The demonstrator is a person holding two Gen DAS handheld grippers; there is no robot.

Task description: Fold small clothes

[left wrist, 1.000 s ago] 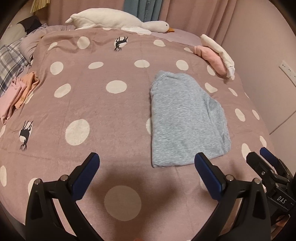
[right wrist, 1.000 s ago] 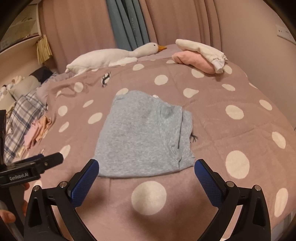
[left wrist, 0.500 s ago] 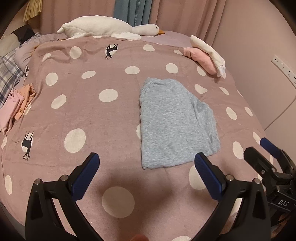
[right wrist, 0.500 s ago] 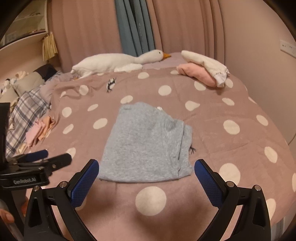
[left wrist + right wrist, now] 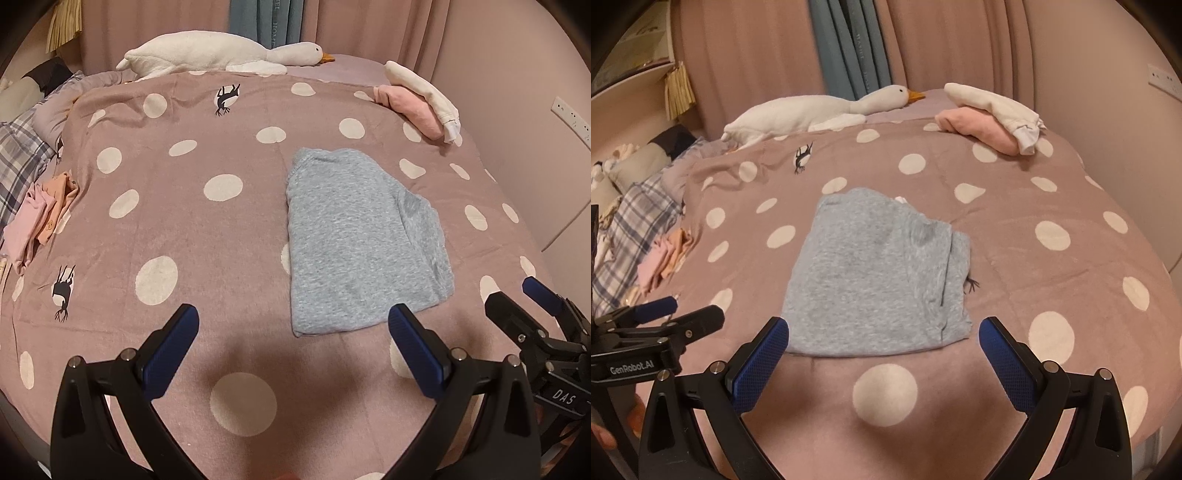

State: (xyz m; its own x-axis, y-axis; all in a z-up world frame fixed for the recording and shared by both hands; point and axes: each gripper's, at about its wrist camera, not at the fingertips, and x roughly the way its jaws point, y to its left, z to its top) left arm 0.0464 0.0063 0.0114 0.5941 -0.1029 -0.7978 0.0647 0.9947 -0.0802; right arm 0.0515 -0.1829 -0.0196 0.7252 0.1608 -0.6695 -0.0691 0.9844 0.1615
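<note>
We hold the left gripper [image 5: 293, 343] & right gripper [image 5: 882, 350] w/ jaws wide, holding nothing. Folded grey garment [image 5: 875, 273] lies flat on the spotted bedspread [image 5: 1015, 258], 12 o'clock of the right gripper, 1 o'clock of the left.

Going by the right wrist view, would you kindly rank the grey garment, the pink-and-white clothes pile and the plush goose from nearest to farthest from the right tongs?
1. Grey garment, just ahead, centre.
2. Pink-and-white clothes pile, far right.
3. Plush goose, far left; nearly level with the pile, too close to call.

Right tongs hang open.

A heather-grey garment [image 5: 362, 240] lies on a dusty-pink bedspread [image 5: 184, 236] patterned with white dots.
</note>
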